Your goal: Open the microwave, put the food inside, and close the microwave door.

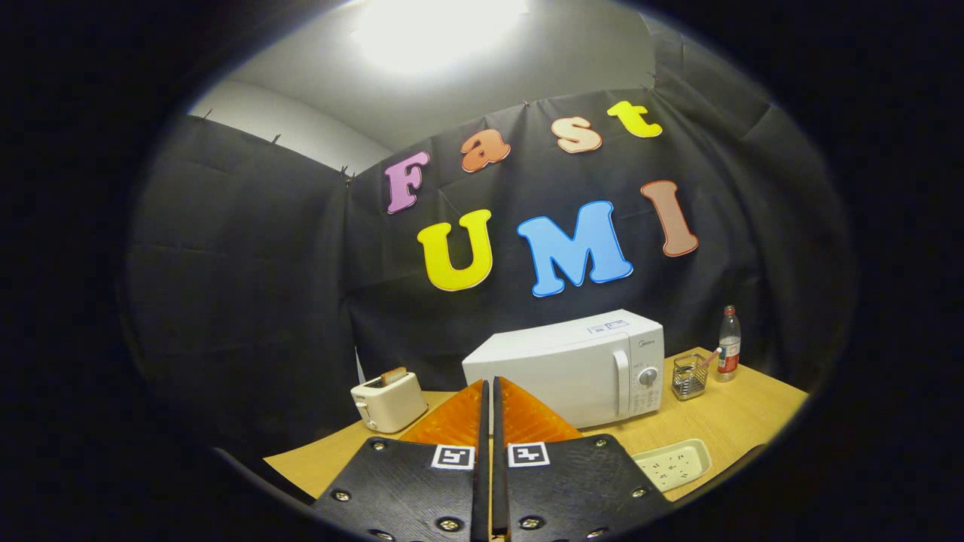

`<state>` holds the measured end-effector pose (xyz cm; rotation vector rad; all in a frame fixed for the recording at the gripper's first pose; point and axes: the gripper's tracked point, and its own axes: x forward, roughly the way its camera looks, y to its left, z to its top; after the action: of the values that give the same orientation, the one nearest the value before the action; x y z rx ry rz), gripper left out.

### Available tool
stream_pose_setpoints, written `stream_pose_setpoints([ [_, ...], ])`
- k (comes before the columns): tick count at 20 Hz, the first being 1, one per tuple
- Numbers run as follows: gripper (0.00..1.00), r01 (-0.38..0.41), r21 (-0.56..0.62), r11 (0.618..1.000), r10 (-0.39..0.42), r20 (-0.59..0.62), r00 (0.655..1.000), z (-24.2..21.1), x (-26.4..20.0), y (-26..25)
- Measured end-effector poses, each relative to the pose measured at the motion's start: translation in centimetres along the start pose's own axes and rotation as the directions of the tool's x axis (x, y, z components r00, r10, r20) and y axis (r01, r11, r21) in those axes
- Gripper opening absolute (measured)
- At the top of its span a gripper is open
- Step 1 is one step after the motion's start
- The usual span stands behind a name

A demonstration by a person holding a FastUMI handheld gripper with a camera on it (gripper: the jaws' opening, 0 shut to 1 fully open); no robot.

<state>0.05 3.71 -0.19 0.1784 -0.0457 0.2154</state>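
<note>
- With the microwave [568, 369] sitting closed on the wooden table [745, 418], the step in hand looks like the very first one: getting that door open.
- The gripper [490, 399] has its two fingers pinched together with just a thin slit between them and nothing held, so it's clenched on air. It hangs well short of the microwave, pointing roughly at the oven's left front corner.
- The door handle [620, 373] is a vertical white bar just left of the control knob [648, 377]. So the hinge is probably on the left, and the pull should swing leftward.
- To do this well, the person probably needs to spread the fingers first, come in beside the handle, then close around the bar, not beside it. Pulling in an arc beats yanking straight back, since the oven could slide on the table.
- The food isn't obvious here. There's a pale tray [672, 462] near the table's front edge, just right of the fingers, but what's on it is too small to tell.
- Other stuff: a white toaster [389, 400] with a slice poking out sits left of the microwave, right about where an opening door sweeps, so that's worth watching.
- A wire mesh holder [688, 376] and a clear bottle [727, 342] stand to the right of the microwave, out of the way.
</note>
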Motion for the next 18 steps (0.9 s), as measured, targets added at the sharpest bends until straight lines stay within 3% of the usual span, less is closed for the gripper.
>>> stream_pose_setpoints([
  [6, 0.02, -0.019, -0.204, 0.979, 0.024, 0.023, 0.999, 2.6, -1.2, 2.2],
  [9, 0.02, 0.021, -0.265, 0.964, -0.001, 0.074, 0.997, 3.5, -1.8, 2.3],
  [14, 0.02, 0.135, -0.243, 0.961, -0.128, 0.043, 0.991, 1.2, 0.6, -2.3],
  [17, 0.02, 0.256, -0.295, 0.921, -0.27, -0.004, 0.963, -0.5, 1.8, -6.3],
  [18, 0.03, 0.249, -0.305, 0.919, -0.268, -0.02, 0.963, -0.8, 2.1, -6.1],
])
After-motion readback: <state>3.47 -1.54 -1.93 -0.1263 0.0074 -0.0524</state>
